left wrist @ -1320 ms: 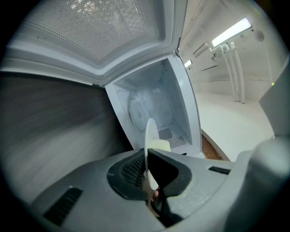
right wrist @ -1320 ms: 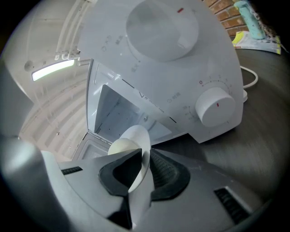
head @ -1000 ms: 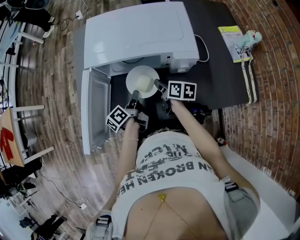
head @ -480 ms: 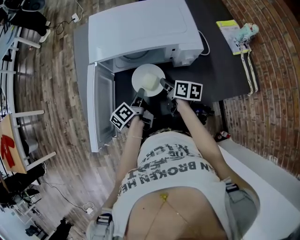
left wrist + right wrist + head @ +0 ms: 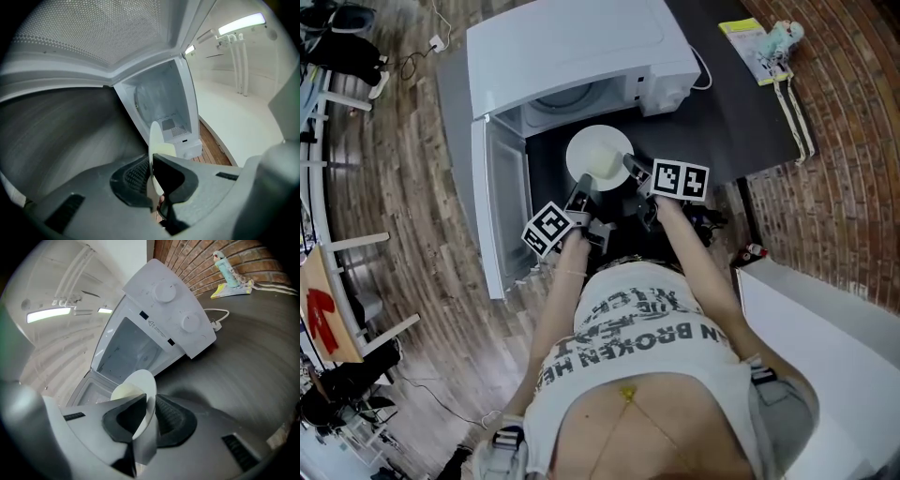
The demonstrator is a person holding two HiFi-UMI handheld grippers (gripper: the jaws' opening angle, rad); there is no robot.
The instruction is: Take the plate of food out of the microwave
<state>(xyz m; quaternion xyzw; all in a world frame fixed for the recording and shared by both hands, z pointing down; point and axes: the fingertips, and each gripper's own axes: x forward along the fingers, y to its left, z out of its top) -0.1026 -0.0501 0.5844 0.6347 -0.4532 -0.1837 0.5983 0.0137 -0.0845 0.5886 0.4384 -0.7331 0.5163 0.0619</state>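
Observation:
A white plate (image 5: 598, 150) with pale food (image 5: 603, 165) on it hangs just in front of the open white microwave (image 5: 572, 56), above the dark table (image 5: 741, 112). My left gripper (image 5: 580, 191) is shut on the plate's near-left rim, and my right gripper (image 5: 630, 169) is shut on its near-right rim. In the left gripper view the plate (image 5: 153, 140) stands edge-on between the pads. In the right gripper view the plate (image 5: 140, 390) sits clamped between the dark pads, with the microwave (image 5: 154, 329) behind it.
The microwave door (image 5: 502, 202) hangs open to the left of the plate. A small booklet and a toy figure (image 5: 764, 42) lie at the table's far right, next to a white strap (image 5: 792, 103). A white cord (image 5: 705, 70) runs behind the microwave. A brick wall (image 5: 844, 141) is on the right.
The plate, held by both grippers, has come further out of the microwave toward me. The microwave's cavity now shows more behind the plate.

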